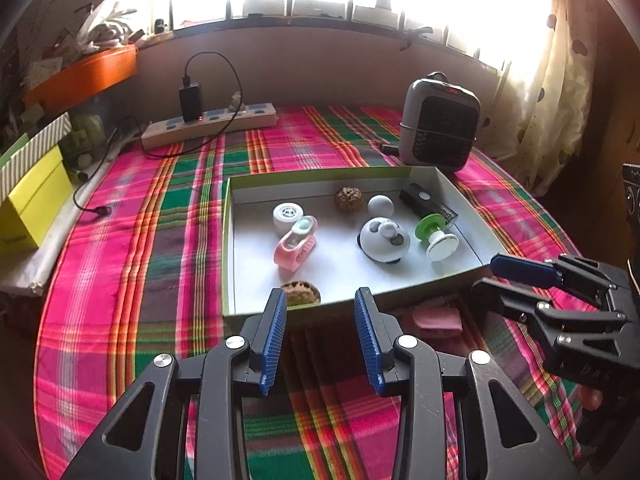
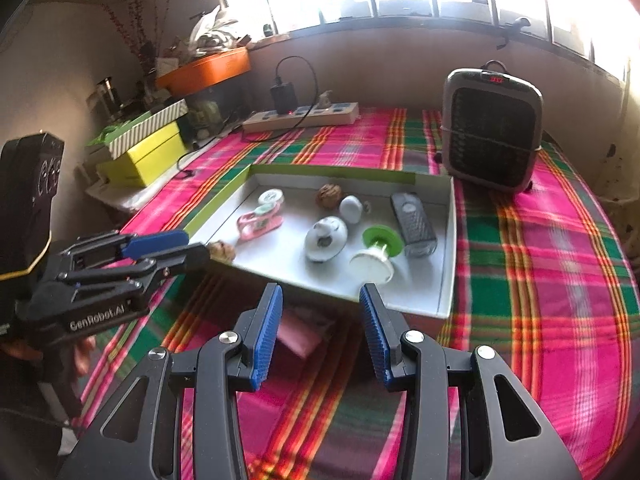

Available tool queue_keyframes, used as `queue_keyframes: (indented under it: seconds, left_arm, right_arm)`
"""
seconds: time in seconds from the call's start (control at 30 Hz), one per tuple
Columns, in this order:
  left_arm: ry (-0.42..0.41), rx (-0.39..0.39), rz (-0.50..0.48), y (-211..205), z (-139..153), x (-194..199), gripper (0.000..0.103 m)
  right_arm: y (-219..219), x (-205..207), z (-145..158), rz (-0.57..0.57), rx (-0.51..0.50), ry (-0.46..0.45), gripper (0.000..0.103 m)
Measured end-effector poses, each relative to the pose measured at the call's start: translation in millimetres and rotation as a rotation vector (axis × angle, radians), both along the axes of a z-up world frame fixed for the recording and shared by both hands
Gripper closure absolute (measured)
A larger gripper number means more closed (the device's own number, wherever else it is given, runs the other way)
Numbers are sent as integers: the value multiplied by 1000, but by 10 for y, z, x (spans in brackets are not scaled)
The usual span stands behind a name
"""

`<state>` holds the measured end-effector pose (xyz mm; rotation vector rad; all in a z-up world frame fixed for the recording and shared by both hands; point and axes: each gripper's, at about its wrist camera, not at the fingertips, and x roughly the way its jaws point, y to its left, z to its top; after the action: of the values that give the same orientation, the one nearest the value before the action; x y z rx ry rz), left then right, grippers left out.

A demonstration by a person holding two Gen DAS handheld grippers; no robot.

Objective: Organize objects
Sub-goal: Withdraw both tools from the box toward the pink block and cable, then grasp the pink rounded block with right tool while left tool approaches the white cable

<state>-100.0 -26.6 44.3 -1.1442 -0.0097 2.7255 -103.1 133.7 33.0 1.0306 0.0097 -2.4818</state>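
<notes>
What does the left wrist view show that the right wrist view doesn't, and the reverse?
Only the left wrist view shows the curtain at the right and the loose cable end on the cloth. Only the right wrist view shows the branded side of the left gripper and a hand under it. Both show the open box with a pink clip, two walnuts, the green spool, plus the heater, power strip and pink pad before the box.

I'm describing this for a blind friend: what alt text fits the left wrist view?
An open left gripper hovers before a shallow box holding a pink clip, panda toy, walnuts and small gadgets, on a plaid cloth. The right gripper enters at right.
</notes>
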Motion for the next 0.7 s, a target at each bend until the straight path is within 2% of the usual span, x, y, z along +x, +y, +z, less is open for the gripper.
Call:
queue_keyframes:
  seconds: [0.47,0.7]
  left_arm:
    - [-19,1,16,-62,-73,228,70]
    - [-31,8,20,-90,-113,250,70]
  right_arm:
    - [-226,28,-255,102,47,-55,61]
    - [-299,114,-245,161,53,-68,61]
